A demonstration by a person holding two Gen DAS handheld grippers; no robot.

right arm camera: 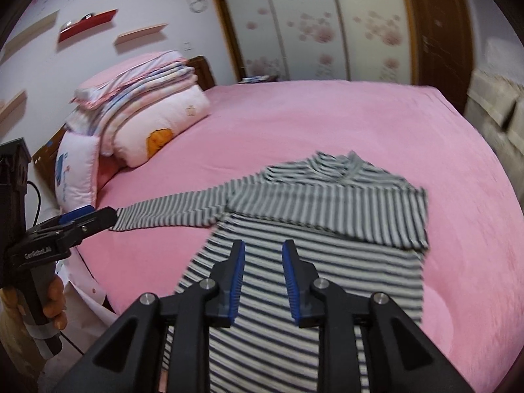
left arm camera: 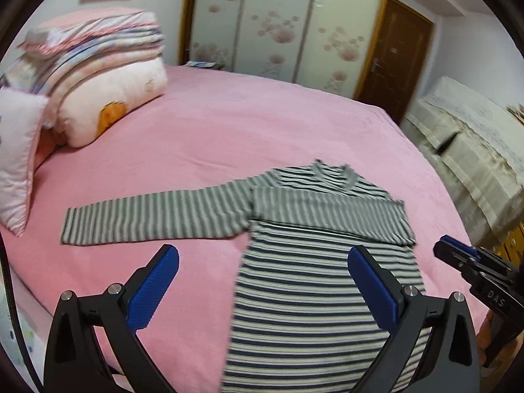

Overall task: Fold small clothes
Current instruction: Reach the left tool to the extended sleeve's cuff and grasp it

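A grey and white striped long-sleeve top (left arm camera: 314, 281) lies flat on the pink bed (left arm camera: 229, 131). Its right sleeve is folded across the chest (left arm camera: 330, 213); its left sleeve (left arm camera: 154, 219) stretches out to the left. My left gripper (left arm camera: 262, 262) is wide open and empty, above the top's lower left side. My right gripper (right arm camera: 263, 255) is open with a narrow gap, empty, above the top's body (right arm camera: 311, 278). The right gripper also shows at the right edge of the left wrist view (left arm camera: 458, 255). The left gripper also shows in the right wrist view (right arm camera: 88, 219), near the left sleeve's cuff (right arm camera: 137, 219).
A stack of folded quilts and pillows (left arm camera: 98, 72) sits at the bed's far left. A floral wardrobe (left arm camera: 278, 23) and a brown door (left arm camera: 396, 55) stand behind. A covered sofa (left arm camera: 465, 150) is at the right of the bed.
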